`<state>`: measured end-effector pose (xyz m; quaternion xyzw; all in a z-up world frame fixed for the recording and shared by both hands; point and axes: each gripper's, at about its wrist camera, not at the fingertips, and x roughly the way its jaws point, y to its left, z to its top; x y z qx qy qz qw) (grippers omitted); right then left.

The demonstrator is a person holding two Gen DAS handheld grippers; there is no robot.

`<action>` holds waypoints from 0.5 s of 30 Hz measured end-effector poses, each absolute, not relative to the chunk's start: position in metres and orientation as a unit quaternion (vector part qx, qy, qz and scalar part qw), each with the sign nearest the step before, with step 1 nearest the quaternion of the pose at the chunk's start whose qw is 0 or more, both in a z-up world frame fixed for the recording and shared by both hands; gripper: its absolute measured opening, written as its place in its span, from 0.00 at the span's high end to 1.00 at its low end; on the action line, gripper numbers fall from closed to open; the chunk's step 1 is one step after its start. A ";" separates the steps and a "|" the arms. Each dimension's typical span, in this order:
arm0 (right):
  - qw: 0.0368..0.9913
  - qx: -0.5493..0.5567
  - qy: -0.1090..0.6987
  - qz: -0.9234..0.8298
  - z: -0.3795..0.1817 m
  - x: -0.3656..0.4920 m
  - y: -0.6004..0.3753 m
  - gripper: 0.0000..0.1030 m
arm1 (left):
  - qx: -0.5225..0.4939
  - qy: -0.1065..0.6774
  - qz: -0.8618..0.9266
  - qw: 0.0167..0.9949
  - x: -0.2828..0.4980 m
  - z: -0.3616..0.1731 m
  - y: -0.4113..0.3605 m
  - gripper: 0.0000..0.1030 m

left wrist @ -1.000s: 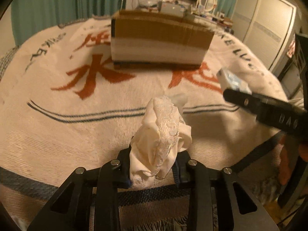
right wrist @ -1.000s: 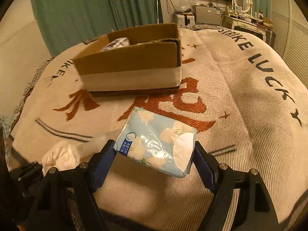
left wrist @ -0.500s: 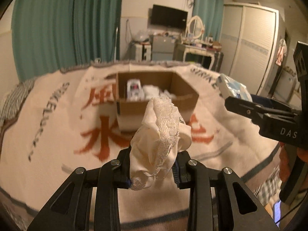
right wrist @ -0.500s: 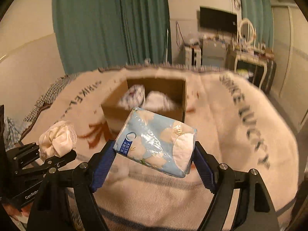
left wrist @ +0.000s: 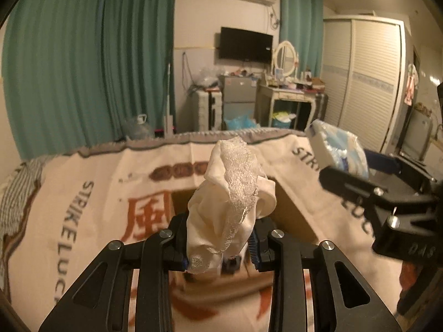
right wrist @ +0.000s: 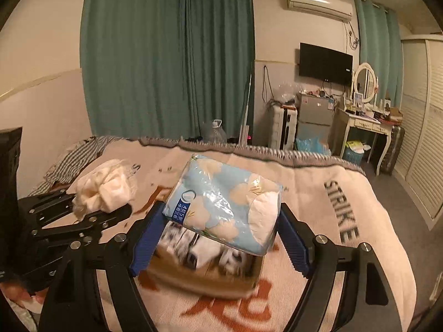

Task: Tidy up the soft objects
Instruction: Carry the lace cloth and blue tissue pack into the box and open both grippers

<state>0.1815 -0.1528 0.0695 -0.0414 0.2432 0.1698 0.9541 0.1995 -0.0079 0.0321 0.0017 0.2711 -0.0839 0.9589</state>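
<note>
My left gripper [left wrist: 221, 246] is shut on a cream cloth with lace trim [left wrist: 227, 193] and holds it in the air over the open cardboard box [left wrist: 293, 215]. My right gripper [right wrist: 218, 235] is shut on a light-blue flowered tissue pack [right wrist: 224, 202] and holds it above the same box [right wrist: 205, 279], which has soft items inside. The right gripper with the pack shows at the right of the left wrist view [left wrist: 340, 152]. The left gripper with the cloth shows at the left of the right wrist view [right wrist: 105, 188].
The box stands on a bed with a cream blanket [right wrist: 346, 221] printed with red characters and "STRIKE LUCKY". A striped cloth [right wrist: 77, 152] lies at the far left edge. Beyond the bed are green curtains, a small fridge [right wrist: 313, 119] and a dressing table [right wrist: 362, 121].
Both grippers have risen and moved forward from low over the blanket to above the box, still holding the cloth and the tissue pack. The box now lies right under them.
</note>
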 end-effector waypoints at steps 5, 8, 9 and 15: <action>0.949 -0.026 0.263 0.171 0.051 0.237 -0.151 0.23 | 0.009 0.274 -0.093 0.957 0.244 0.010 -0.016 0.70; 0.942 -0.007 0.288 0.174 0.029 0.266 -0.155 0.23 | 0.029 0.280 -0.097 0.955 0.261 -0.013 -0.022 0.67; 0.939 -0.005 0.298 0.172 0.021 0.276 -0.155 0.23 | 0.035 0.285 -0.097 0.953 0.266 -0.021 -0.024 0.67; 0.927 0.010 0.335 0.168 -0.019 0.308 -0.160 0.22 | 0.048 0.328 -0.095 0.939 0.287 -0.055 -0.028 0.62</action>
